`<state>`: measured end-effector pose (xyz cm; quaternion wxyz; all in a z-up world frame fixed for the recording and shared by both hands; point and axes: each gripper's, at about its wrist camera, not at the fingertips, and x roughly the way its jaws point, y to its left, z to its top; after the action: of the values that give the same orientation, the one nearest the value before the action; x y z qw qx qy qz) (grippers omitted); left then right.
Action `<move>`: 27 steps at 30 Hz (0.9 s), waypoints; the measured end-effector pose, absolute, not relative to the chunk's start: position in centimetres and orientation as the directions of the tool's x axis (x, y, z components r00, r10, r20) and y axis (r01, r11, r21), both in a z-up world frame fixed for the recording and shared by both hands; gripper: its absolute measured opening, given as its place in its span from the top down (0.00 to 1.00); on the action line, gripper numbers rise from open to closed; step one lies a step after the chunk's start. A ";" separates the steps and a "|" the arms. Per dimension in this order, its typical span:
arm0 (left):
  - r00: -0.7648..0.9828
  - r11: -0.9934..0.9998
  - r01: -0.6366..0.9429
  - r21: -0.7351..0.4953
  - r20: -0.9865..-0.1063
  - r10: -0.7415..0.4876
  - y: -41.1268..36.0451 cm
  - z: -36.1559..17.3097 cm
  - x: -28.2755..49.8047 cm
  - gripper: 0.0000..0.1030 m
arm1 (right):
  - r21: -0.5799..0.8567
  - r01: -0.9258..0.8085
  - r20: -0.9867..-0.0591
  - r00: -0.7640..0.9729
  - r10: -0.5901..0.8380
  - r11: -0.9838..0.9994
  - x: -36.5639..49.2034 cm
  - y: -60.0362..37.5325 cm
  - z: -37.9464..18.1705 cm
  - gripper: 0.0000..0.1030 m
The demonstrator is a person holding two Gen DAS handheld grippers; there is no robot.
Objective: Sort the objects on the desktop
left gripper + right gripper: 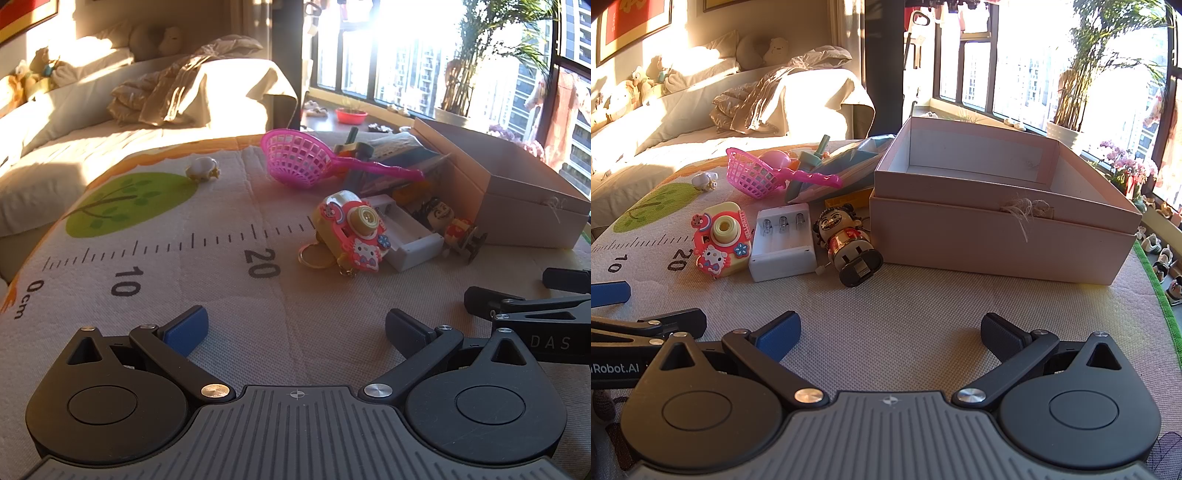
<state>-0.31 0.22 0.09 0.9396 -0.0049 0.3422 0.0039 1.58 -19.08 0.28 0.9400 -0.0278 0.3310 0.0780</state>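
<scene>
Toys lie on a padded mat with a printed ruler (192, 240). A pink toy camera (349, 230) (722, 242) lies next to a white battery holder (404, 236) (783, 240) and a wind-up doll figure (450, 225) (846, 240). Behind them are a pink mesh scoop (299, 158) (757, 171) and a small white toy (202, 169) (705, 180). An open pink box (997, 206) (517, 188) stands at the right. My left gripper (295, 328) and right gripper (890, 332) are open and empty, low over the mat in front of the toys.
A blue-grey packet and a yellow piece (849, 162) lie between the scoop and the box. A sofa with a crumpled blanket (166, 92) is behind the mat. Windows and potted plants (1071, 92) are at the right. The mat's green edge (1160, 295) runs past the box.
</scene>
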 end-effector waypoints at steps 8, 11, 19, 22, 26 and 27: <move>0.766 1.000 -0.011 -0.006 -0.643 0.004 0.2 0.1 -0.3 0.00 | -0.001 -0.165 -0.627 0.769 0.128 0.986 1.6 -19.1 0.3 0.00; 0.766 1.000 -0.011 -0.007 -0.643 0.004 0.2 0.1 -0.3 0.00 | -0.001 -0.165 -0.627 0.769 0.128 0.986 1.6 -19.1 0.3 0.00; 0.765 1.000 -0.011 -0.001 -0.645 0.008 0.2 0.1 -0.3 0.00 | -0.001 -0.165 -0.627 0.769 0.128 0.986 1.6 -19.1 0.3 0.00; 0.764 1.000 -0.012 0.001 -0.646 0.010 0.1 0.1 -0.3 0.00 | -0.001 -0.165 -0.627 0.768 0.128 0.986 1.6 -19.1 0.3 0.00; 0.760 1.000 -0.013 0.007 -0.650 0.014 0.0 0.1 -0.2 0.00 | -0.001 -0.165 -0.627 0.768 0.128 0.986 1.6 -19.1 0.3 0.00; 0.759 1.000 -0.014 0.006 -0.651 0.014 0.0 0.1 -0.2 0.00 | -0.001 -0.165 -0.627 0.768 0.128 0.986 1.6 -19.1 0.3 0.00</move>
<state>-0.17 -0.01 0.15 0.9377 0.0006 0.3474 0.0075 1.65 -19.08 0.26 0.9398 -0.0279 0.3314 0.0780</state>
